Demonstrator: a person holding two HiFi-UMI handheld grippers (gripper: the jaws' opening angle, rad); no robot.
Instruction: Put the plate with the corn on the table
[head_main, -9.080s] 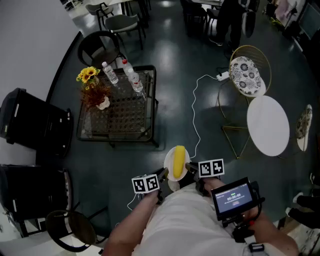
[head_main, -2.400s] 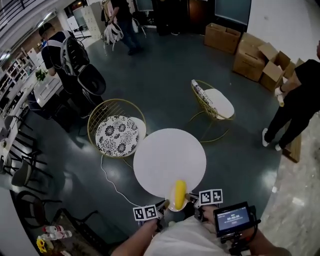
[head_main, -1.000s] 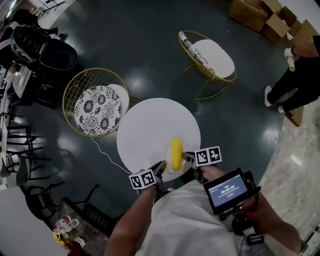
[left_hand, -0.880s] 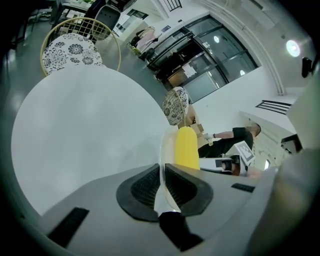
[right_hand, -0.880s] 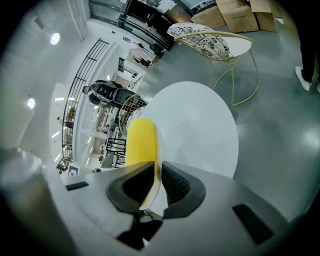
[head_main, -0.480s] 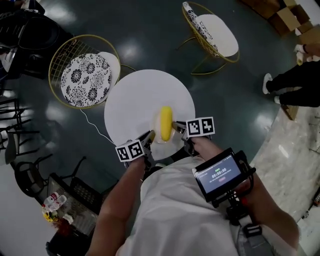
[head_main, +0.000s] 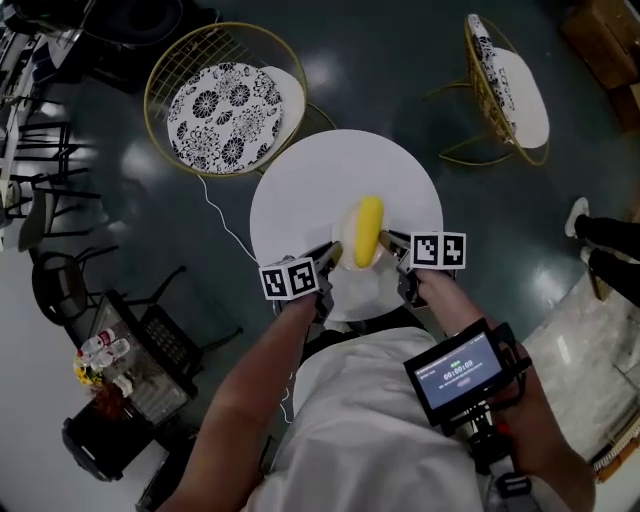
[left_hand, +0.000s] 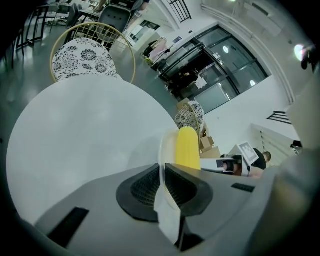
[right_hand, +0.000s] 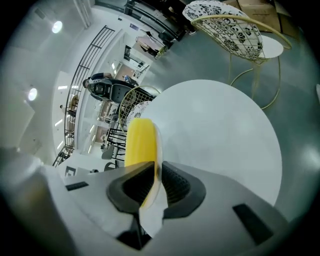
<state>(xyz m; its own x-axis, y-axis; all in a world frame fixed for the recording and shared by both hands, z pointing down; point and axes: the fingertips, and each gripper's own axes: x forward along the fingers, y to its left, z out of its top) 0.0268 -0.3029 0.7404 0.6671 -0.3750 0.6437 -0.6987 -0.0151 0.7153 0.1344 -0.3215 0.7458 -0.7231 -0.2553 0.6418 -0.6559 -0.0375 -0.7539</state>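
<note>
**Above the near half of the table: plate carried level, 1 rim in each gripper**

At the white round table (head_main: 300, 190), the person stands holding the plate (head_main: 346, 238) out in front, with the corn (head_main: 368, 232) lying along its middle. The left gripper (head_main: 325, 258) has its 2 jaws pinched on the plate's left rim. The right gripper (head_main: 392, 240) pinches the opposite rim in the same way. Both gripper views show the thin white edge clamped between the ribbed pads.

The plate hangs over the table's near side. I cannot tell whether its base touches the top yet.

To do this step well, I'd say both grippers should go down together and at the same rate. That keeps the plate flat, since the corn is round and looks free to roll toward whichever rim dips. Setting it a little further in from the edge seems safer. The jaws should let go only once the base sits flat, then draw straight out sideways.
</note>
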